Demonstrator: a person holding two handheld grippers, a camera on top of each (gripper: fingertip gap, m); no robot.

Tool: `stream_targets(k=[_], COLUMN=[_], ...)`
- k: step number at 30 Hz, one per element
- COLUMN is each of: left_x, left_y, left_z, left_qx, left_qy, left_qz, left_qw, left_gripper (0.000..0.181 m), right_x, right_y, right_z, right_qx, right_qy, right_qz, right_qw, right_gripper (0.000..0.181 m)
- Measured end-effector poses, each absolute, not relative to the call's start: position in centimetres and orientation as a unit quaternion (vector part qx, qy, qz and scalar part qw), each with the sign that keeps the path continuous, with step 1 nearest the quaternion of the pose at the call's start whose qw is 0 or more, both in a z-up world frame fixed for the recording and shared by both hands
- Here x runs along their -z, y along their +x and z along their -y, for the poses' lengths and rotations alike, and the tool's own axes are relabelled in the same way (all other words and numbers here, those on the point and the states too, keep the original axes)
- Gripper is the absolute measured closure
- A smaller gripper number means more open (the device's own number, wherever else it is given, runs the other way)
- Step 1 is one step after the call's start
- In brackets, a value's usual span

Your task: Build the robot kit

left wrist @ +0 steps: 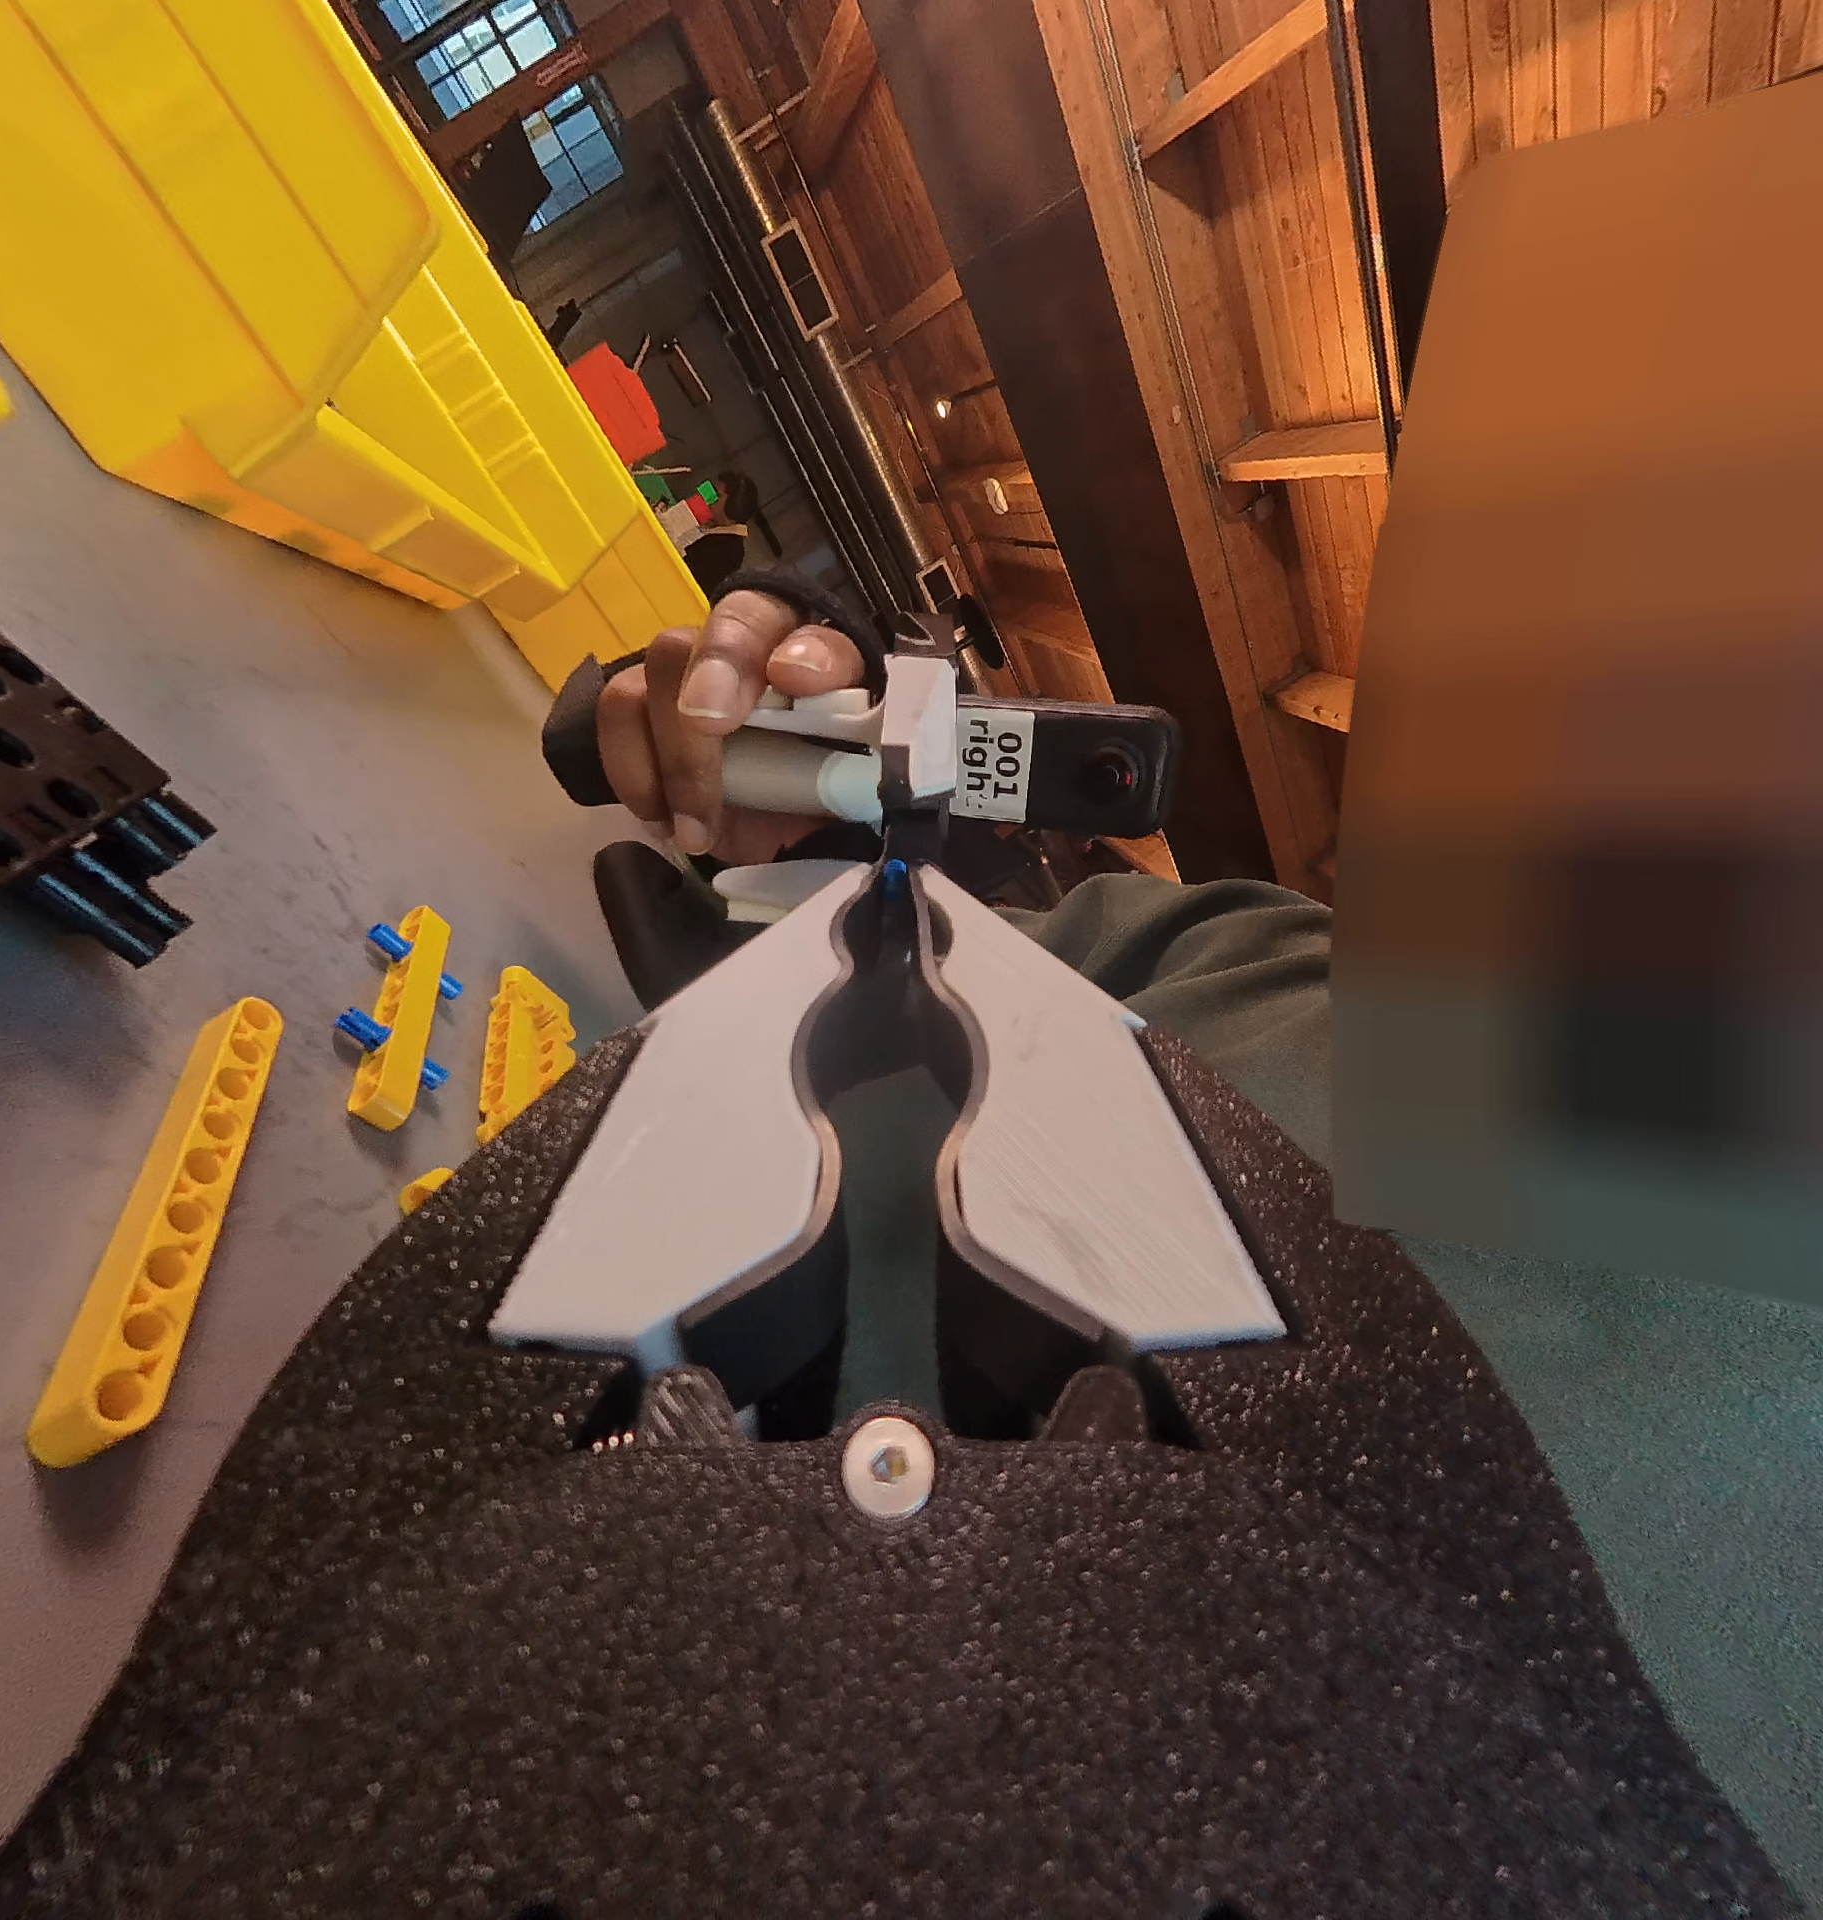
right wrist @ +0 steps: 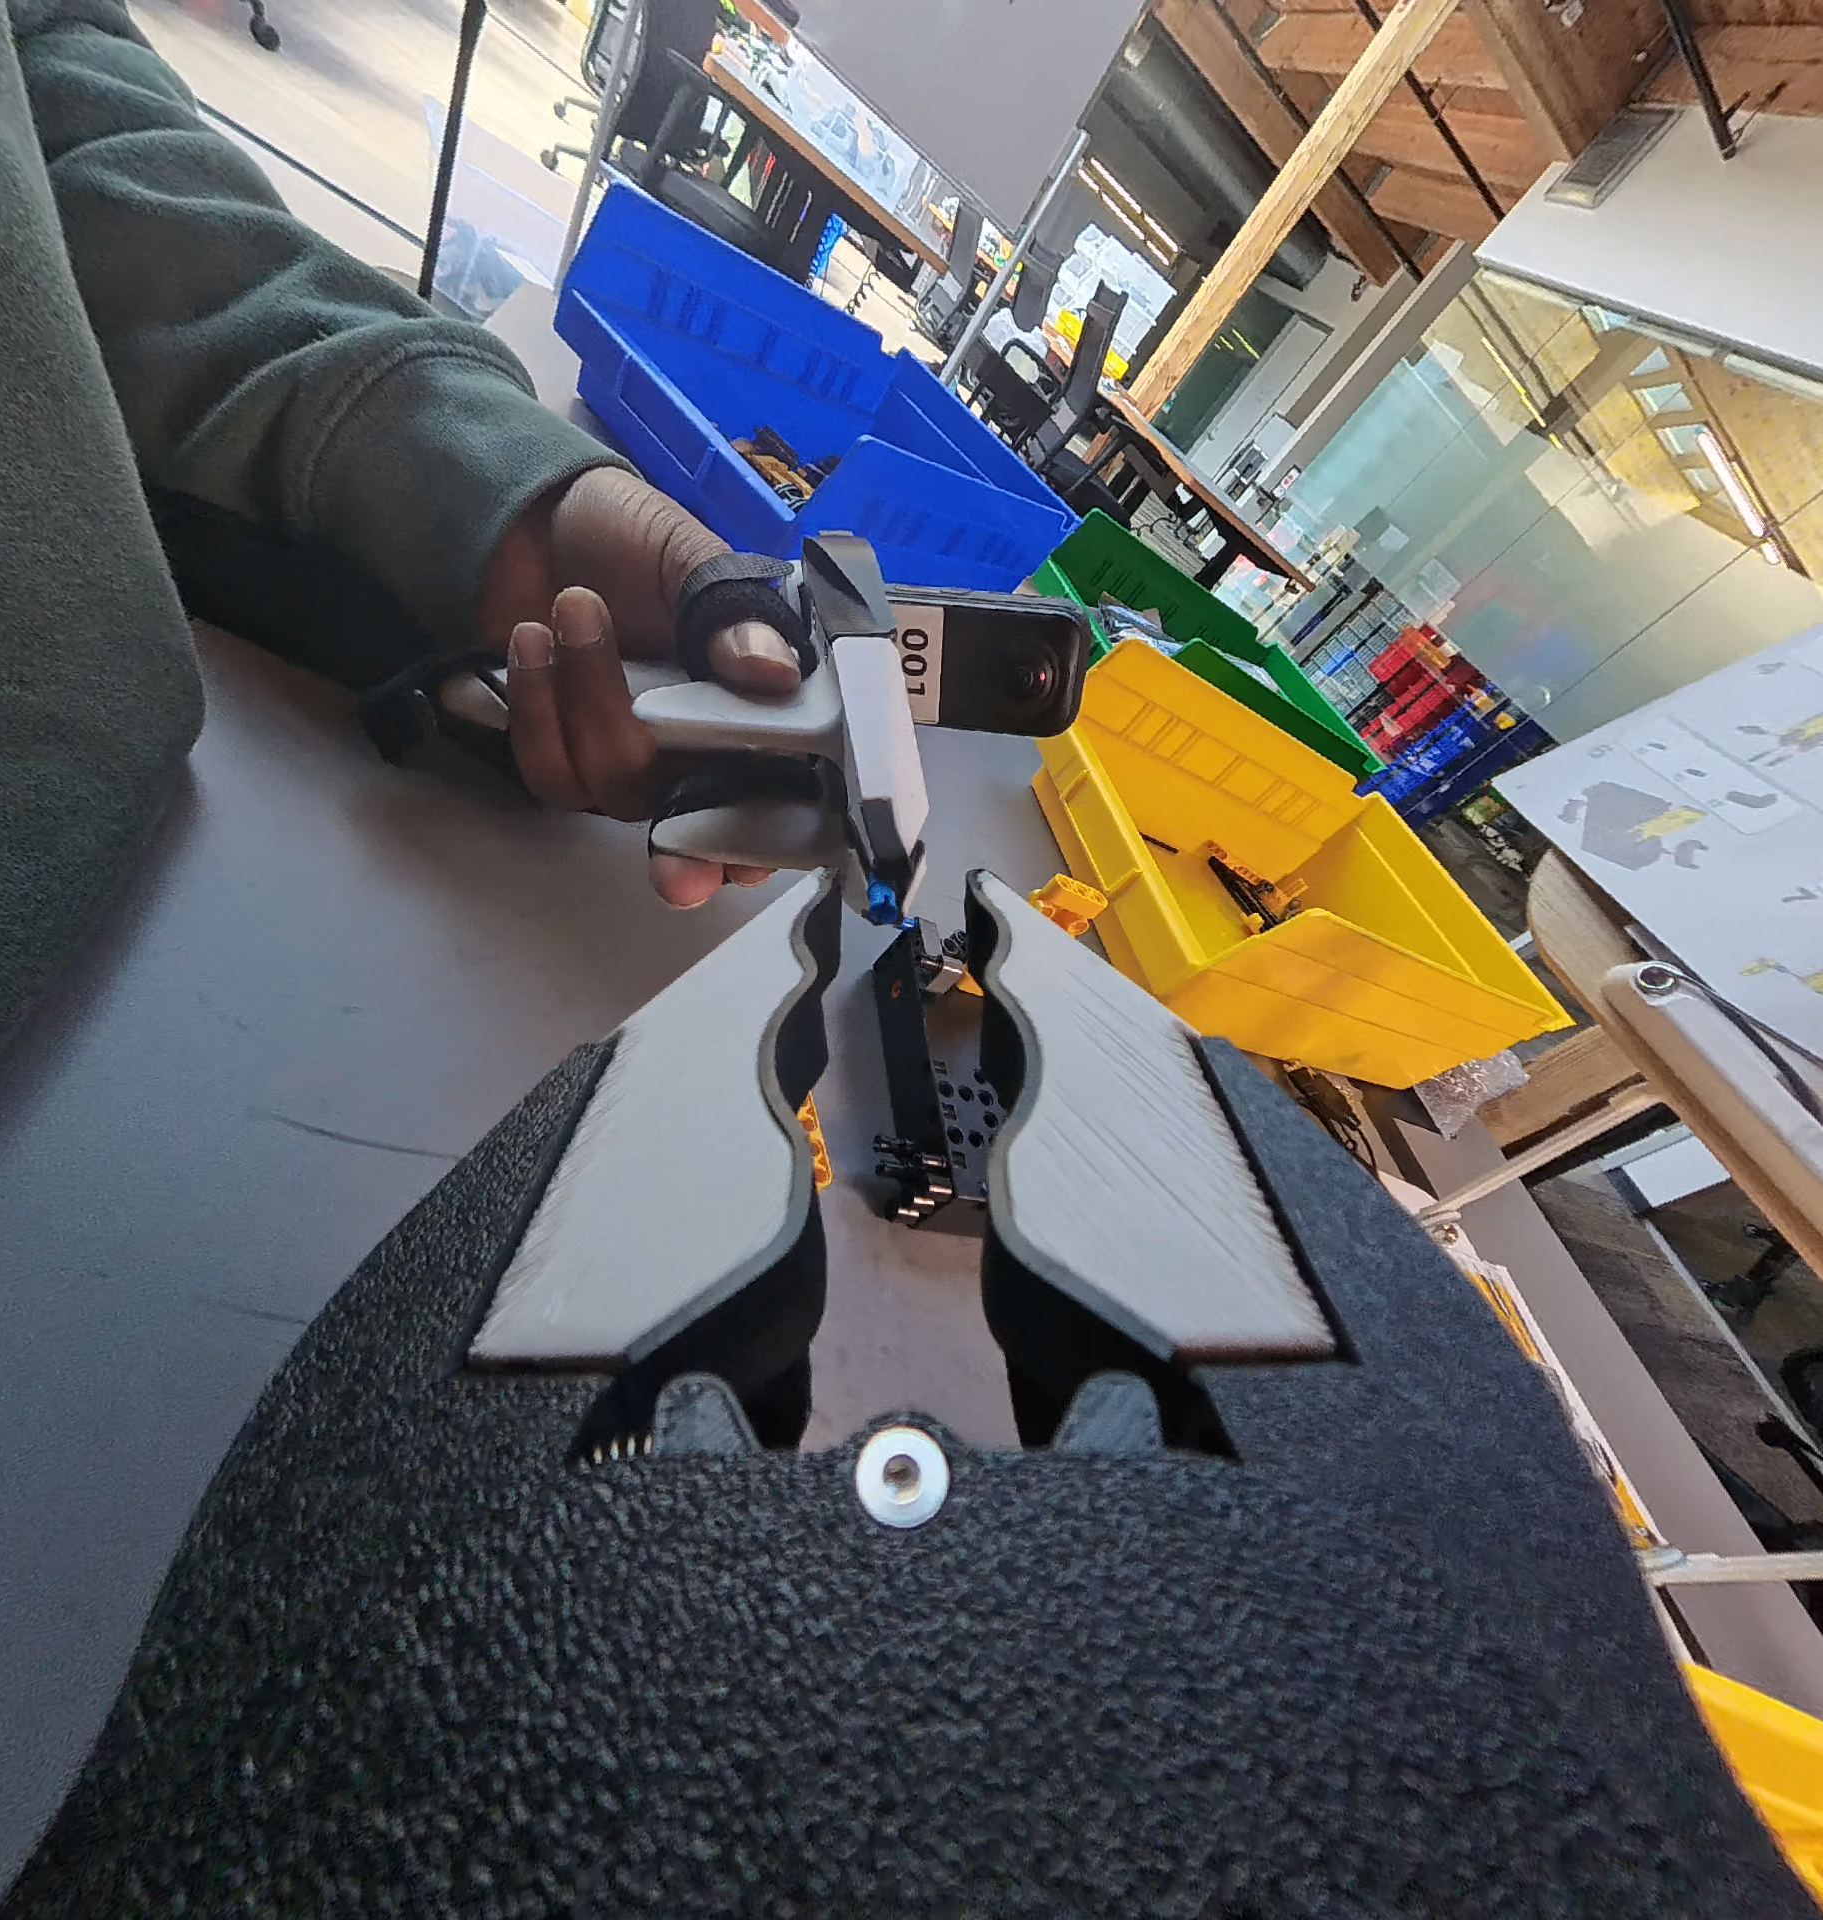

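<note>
My left gripper (left wrist: pixel 891 881) is shut on a small blue pin (left wrist: pixel 892 883) at its fingertips and held above the grey table (left wrist: pixel 315 727). The right gripper's body (left wrist: pixel 917 748), in a person's hand, is just beyond it, tip to tip. In the right wrist view my right gripper (right wrist: pixel 902 896) is open and empty. A black perforated brick assembly (right wrist: pixel 922 1070) with black pins lies on the table (right wrist: pixel 315 987) between and beyond its fingers. The left gripper's body (right wrist: pixel 871 748) hangs just above that assembly's far end with the blue pin (right wrist: pixel 879 897) in its tip.
Yellow holed beams (left wrist: pixel 159 1226) lie on the table at left, one with blue pins (left wrist: pixel 403 1018). A black holed block (left wrist: pixel 24 727) and yellow bins (left wrist: pixel 263 260) stand farther left. Blue (right wrist: pixel 741 343), green (right wrist: pixel 1146 582) and yellow (right wrist: pixel 1302 935) bins and an instruction sheet (right wrist: pixel 1717 790) are behind. Less than 4 cm separates the two grippers' tips.
</note>
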State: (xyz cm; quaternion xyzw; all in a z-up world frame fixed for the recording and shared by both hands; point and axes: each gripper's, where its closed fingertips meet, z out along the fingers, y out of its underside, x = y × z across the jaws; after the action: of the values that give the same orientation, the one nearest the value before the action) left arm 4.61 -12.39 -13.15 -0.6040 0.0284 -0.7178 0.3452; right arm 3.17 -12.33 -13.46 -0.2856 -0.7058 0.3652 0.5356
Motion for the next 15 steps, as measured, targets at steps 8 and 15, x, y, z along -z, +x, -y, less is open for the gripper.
stream_targets(k=[8,15], left_x=[13.11,13.10], left_y=[4.36,4.41], left_z=[12.23,12.27], left_qx=[0.719,0.725], left_qy=[-0.602,-0.599], left_qz=[-0.022,-0.019], left_qw=[0.347,0.341], left_gripper=[0.178,0.178], right_x=[13.33,13.46], right_y=[3.64,3.50], right_z=[12.63,12.51], right_qx=[-0.381,-0.378], right_qy=[-0.278,-0.280], right_qz=[0.710,0.709], right_qw=[0.523,0.526], right_gripper=[0.171,0.177])
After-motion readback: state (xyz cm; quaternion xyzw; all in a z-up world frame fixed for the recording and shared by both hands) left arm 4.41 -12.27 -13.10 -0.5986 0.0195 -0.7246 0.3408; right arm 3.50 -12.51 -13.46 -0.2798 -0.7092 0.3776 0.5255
